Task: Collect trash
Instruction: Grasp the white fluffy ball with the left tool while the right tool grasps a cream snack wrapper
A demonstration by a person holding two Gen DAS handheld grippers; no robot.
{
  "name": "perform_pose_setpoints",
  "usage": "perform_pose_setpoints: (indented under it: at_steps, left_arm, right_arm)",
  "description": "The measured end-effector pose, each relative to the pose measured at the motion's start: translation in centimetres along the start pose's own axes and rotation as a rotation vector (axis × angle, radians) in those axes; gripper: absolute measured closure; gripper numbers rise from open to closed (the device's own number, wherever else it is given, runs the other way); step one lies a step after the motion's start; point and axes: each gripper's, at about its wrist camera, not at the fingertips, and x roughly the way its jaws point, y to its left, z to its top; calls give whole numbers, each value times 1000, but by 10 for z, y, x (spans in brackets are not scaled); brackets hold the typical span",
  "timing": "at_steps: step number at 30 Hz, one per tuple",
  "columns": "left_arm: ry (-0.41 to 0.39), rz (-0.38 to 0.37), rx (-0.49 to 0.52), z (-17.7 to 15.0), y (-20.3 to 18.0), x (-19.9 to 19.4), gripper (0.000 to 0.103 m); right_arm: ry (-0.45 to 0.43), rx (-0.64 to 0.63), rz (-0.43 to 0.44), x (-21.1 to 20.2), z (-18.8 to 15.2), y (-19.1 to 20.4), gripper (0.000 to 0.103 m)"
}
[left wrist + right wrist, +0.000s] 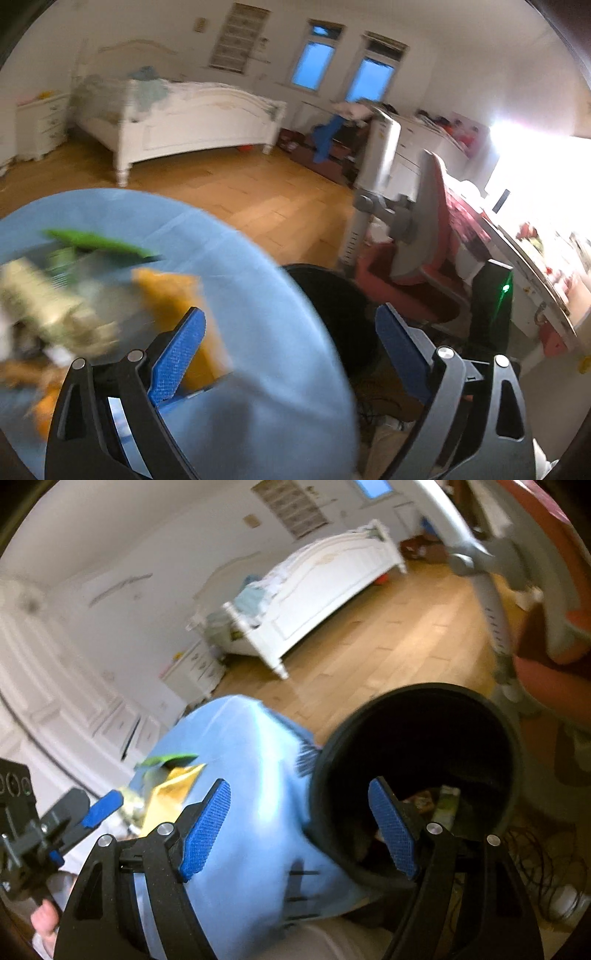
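Observation:
A light blue dustpan-like tray (258,295) carries blurred trash: a green wrapper (99,242), an orange packet (173,291) and pale crumpled pieces (48,306). My left gripper (291,354) is open, its left finger over the tray. A black trash bin (417,775) stands on the floor with some litter inside. My right gripper (303,830) is open, one finger over the blue tray (243,812), the other over the bin's mouth. The tray leans against the bin's rim. The left gripper (99,812) also shows at the right wrist view's left edge.
A white bed (177,122) stands across the wooden floor (258,199). A grey and red chair (417,229) and a cluttered desk (535,258) are at the right. Cables (546,867) lie on the floor beside the bin.

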Motion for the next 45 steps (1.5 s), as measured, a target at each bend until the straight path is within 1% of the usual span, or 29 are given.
perform_pose_setpoints:
  at_steps: [2,3,7,8,10,12,13,15,17,19,21,22,23,24,25,26,27,28,29,30,32,33,38,41,45]
  left_arm:
    - [-35,51,-47,-4,29,-26,11]
    - [-57,95,-79,-7,49,-41,11]
    - [-106,242,-181,-14,114,-78,11]
    - [-103,299,-205,-15,135,-85,10]
    - [-81,361,-221,-17,160,-90,8]
    - [-41,405,-217,-17,183,-88,7]
    - [-14,414,-208,-16,192,-83,6]
    - [30,402,-182,-14,203,-73,6]
    - [54,393,-166,-13,211,-68,7]
    - [74,353,-163,-11,218,-61,7]
    - [84,314,-157,-10,223,-55,7]
    - [92,311,-151,-9,226,-51,8]
    - [102,321,-152,-9,229,-48,10]
    - [111,322,-160,-10,233,-46,23]
    - [128,292,-193,-10,241,-42,36]
    - [131,258,-220,-13,248,-43,41]
    - [126,223,-245,-15,253,-45,50]
    - [119,199,-260,-17,255,-47,53]
    - [111,194,-261,-18,256,-49,56]
    - [103,196,-260,-19,256,-51,58]
    - [75,199,-265,-21,255,-61,59]
    - [57,197,-274,-22,254,-68,60]
    - [-82,169,-313,-14,244,-119,59]
    - [-118,163,-300,-4,231,-137,59]
    - [-122,150,-263,9,206,-138,59]
  right_arm:
    - [18,-56,20,7,0,24,26]
    - [30,-86,32,11,0,38,26]
    - [77,-231,112,29,1,102,26]
    - [86,-264,127,32,-1,116,26]
    - [108,-345,158,44,-2,151,26]
    - [145,-421,195,61,-6,189,26]
    - [175,-448,223,74,-8,209,26]
    - [221,-485,242,98,-12,238,26]
    - [257,-533,229,123,-15,263,26]
    - [304,-560,214,151,-17,281,26]
    - [331,-592,180,170,-19,292,27]
    - [346,-612,158,179,-21,295,30]
    - [373,-631,142,188,-23,299,36]
    - [401,-644,134,196,-25,303,39]
    - [422,-656,127,202,-27,306,44]
    - [436,-664,124,204,-31,306,50]
    - [438,-669,126,205,-32,306,53]
    - [432,-669,133,203,-32,306,60]
    - [428,-661,144,200,-33,304,69]
    - [418,-645,160,193,-32,298,71]
    - [381,-598,208,179,-24,292,77]
    - [365,-575,233,172,-20,289,77]
    - [257,-455,357,122,-1,275,78]
    - [212,-403,401,96,9,261,78]
    - [123,-340,416,61,21,236,78]
